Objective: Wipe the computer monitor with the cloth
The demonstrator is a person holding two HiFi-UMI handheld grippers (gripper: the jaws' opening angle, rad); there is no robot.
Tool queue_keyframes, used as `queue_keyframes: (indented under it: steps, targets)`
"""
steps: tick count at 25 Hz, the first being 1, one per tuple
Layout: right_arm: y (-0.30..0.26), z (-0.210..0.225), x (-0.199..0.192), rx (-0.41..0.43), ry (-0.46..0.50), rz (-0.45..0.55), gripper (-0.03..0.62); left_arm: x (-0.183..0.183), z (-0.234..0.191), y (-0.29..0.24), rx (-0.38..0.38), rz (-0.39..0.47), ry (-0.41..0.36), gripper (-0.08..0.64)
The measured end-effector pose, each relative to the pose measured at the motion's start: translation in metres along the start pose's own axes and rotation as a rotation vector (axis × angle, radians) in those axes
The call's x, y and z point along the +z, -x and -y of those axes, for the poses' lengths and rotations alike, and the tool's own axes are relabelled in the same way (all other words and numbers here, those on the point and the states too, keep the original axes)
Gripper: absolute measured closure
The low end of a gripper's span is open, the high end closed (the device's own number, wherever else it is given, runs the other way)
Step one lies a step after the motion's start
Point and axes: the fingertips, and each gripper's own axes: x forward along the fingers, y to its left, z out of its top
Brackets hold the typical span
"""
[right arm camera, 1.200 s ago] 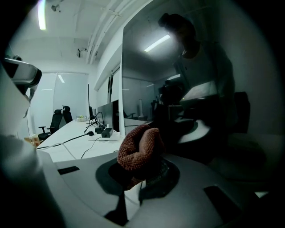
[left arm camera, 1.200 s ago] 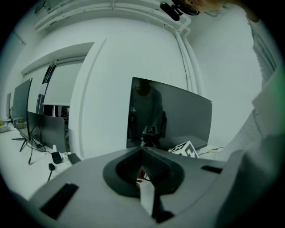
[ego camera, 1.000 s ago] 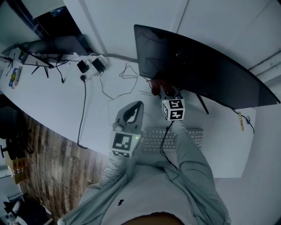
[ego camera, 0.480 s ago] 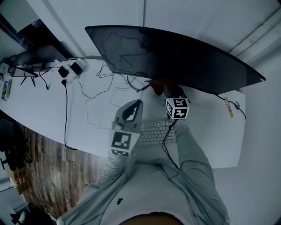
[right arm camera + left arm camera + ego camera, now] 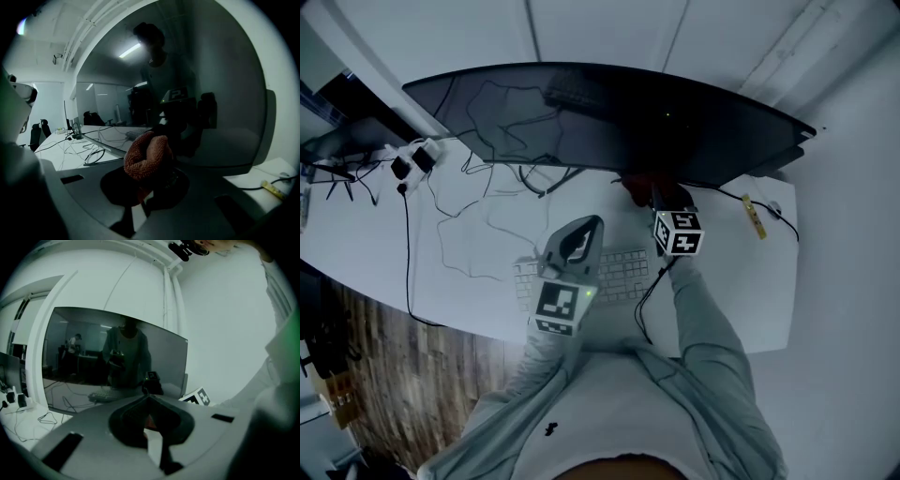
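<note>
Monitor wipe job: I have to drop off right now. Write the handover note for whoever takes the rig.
Right tongs: shut on the red cloth, held at the lower edge of the monitor, near its middle. Contact with the screen can't be confirmed.
Left tongs: shut, empty, above the keyboard.
Done: cloth is gripped and up at the screen. How much is wiped can't be told.
Left: wipe the cloth across the whole screen.

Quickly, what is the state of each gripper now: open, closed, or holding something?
Left gripper: closed, nothing between its jaws.
Right gripper: closed on the cloth.
</note>
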Motion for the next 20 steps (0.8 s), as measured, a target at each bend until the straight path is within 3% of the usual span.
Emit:
queue_keyframes:
  steps: [9,20]
  targets:
    - [0.051,0.107,-0.011,-0.105,-0.020,-0.021,0.557,0.006,0.062,-0.032,-0.043,0.000,-0.019,0.540]
    - [0.073,0.150,-0.017,-0.156,-0.035,-0.044,0.557,0.018,0.092,-0.044,-0.061,0.002,-0.046,0.540]
